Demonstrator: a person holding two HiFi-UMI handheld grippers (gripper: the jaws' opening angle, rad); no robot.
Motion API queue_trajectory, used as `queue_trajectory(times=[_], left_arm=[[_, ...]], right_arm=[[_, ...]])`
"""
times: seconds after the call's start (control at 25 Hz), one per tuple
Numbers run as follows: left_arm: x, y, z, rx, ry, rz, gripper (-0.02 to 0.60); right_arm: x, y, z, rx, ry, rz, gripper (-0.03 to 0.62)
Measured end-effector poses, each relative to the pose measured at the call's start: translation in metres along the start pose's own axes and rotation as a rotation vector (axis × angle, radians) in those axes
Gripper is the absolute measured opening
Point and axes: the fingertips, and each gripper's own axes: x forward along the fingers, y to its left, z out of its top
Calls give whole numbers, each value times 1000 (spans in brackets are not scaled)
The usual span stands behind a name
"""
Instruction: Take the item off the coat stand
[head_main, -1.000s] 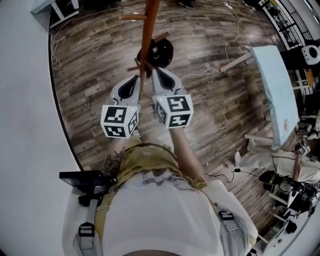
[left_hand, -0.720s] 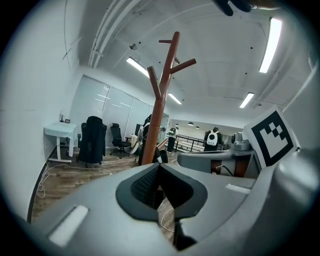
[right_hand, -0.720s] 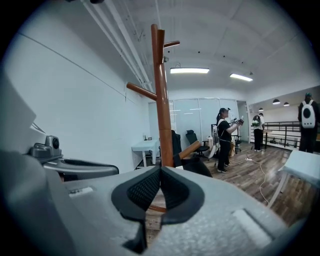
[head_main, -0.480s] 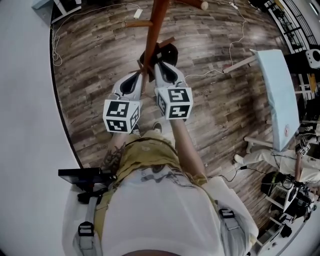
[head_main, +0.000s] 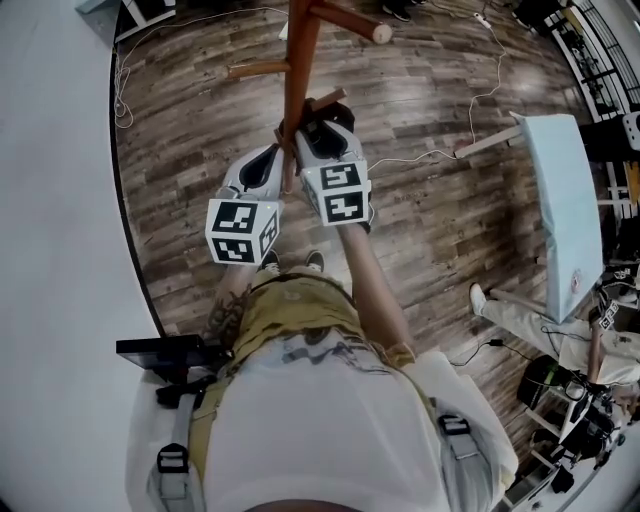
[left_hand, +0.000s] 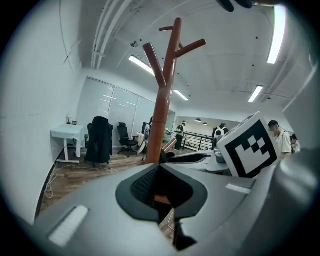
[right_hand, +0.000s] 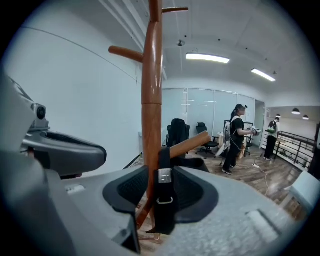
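Our right gripper's (right_hand: 161, 175) jaws are opening around the black strap (right_hand: 164, 210), which hangs on the coat stand's (right_hand: 151, 100) low peg (right_hand: 192, 142); our left gripper (left_hand: 159, 167) is closed, empty; clamping the pole too could topple the stand.

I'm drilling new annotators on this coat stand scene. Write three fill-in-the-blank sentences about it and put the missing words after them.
1. The right gripper has a black ___ with a metal buckle between its jaws.
2. In the head view, the pole of the coat stand passes ___ the two grippers.
3. The office chairs behind the stand are ___ in colour.
Missing words: strap (the jaws are opening and do not press it); between; black.
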Motion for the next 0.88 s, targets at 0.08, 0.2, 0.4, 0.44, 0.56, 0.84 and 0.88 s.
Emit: queue_trajectory(times=[0.08, 0.2, 0.4, 0.44, 0.56, 0.84, 0.88], left_arm=[[2, 2, -3, -2, 0, 17, 0], [2, 5, -3, -5, 0, 44, 0], [2, 11, 2, -8, -4, 67, 0], [2, 9, 2, -6, -8, 67, 0], [5, 5, 5, 0, -21, 62, 0], [14, -6, 13, 20, -35, 39, 0], [14, -7, 16, 23, -37, 38, 0]], right_arm=[[9, 0, -8, -36, 36, 9, 158], [16, -3, -14, -75, 72, 17, 145], [9, -6, -7, -75, 29, 1, 103], [6, -9, -5, -74, 10, -13, 101], [-4, -19, 6, -66, -47, -56, 101], [-21, -55, 36, -46, -132, -138, 101], [-23, -58, 41, -45, -141, -148, 101]])
